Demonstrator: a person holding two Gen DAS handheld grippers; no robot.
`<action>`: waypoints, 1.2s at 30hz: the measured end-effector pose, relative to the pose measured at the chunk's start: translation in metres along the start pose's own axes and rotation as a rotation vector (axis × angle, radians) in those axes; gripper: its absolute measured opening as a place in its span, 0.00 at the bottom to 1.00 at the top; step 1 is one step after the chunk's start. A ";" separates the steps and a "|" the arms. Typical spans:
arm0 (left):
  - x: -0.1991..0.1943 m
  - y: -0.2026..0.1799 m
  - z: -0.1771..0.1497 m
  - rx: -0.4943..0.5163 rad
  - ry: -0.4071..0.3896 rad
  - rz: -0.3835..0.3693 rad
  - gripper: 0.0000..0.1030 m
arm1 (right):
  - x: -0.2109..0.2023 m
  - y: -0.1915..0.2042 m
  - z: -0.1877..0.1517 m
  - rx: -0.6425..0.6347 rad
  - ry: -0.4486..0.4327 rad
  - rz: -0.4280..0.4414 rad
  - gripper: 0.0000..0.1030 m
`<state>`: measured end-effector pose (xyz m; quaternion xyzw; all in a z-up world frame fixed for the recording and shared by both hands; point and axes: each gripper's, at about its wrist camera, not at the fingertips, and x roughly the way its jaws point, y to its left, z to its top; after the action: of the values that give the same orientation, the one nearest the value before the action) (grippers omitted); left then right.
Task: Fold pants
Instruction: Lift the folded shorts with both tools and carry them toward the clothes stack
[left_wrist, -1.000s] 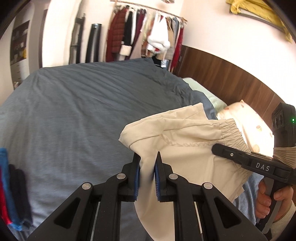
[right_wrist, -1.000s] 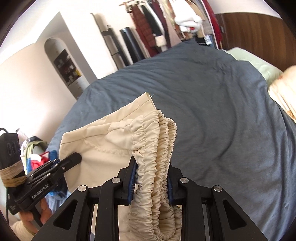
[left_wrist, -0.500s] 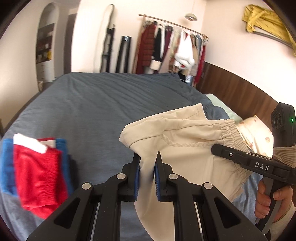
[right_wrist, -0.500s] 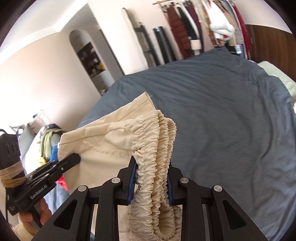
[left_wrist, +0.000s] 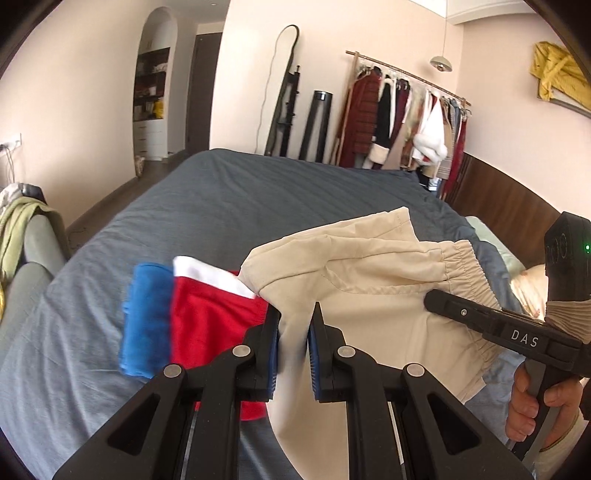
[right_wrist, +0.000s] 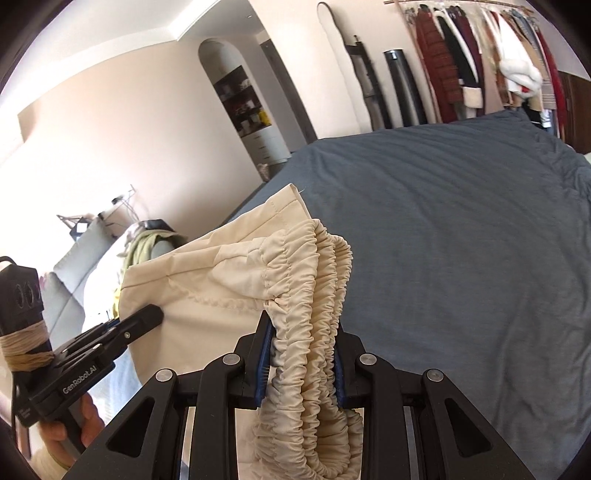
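Note:
Cream pants (left_wrist: 373, 291) hang folded in the air above the grey-blue bed (left_wrist: 221, 206), carried between both grippers. My left gripper (left_wrist: 293, 338) is shut on a fold of the cream cloth near one side edge. My right gripper (right_wrist: 301, 354) is shut on the bunched elastic waistband (right_wrist: 314, 295) of the pants (right_wrist: 207, 280), which droops between and below its jaws. Each gripper shows in the other's view: the right one (left_wrist: 430, 297) at the waistband, the left one (right_wrist: 157, 314) at the left edge of the cloth.
A folded stack of red, white and blue clothes (left_wrist: 192, 321) lies on the bed below left of the pants. A grey chair with a green garment (left_wrist: 22, 236) stands left of the bed. A clothes rack (left_wrist: 406, 122), a pillow (left_wrist: 524, 288) and a wooden headboard (left_wrist: 509, 199) lie beyond.
Both grippers have swung left across the bed with the pants still held the same way. The red and blue stack has come into the left wrist view and now sits just beside the pants.

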<state>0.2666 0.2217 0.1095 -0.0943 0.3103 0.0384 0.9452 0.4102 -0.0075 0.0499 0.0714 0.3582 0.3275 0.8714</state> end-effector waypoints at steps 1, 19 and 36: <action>-0.001 0.010 0.002 0.001 0.000 0.010 0.15 | 0.004 0.004 0.000 -0.002 -0.001 0.004 0.27; 0.083 0.123 0.054 0.149 0.136 0.107 0.15 | 0.117 0.068 -0.006 0.099 0.002 0.075 0.27; 0.155 0.131 0.051 0.252 0.233 0.122 0.25 | 0.177 0.033 -0.021 0.138 0.133 -0.045 0.44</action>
<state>0.4038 0.3624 0.0369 0.0399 0.4251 0.0452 0.9031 0.4727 0.1256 -0.0554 0.1014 0.4385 0.2863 0.8459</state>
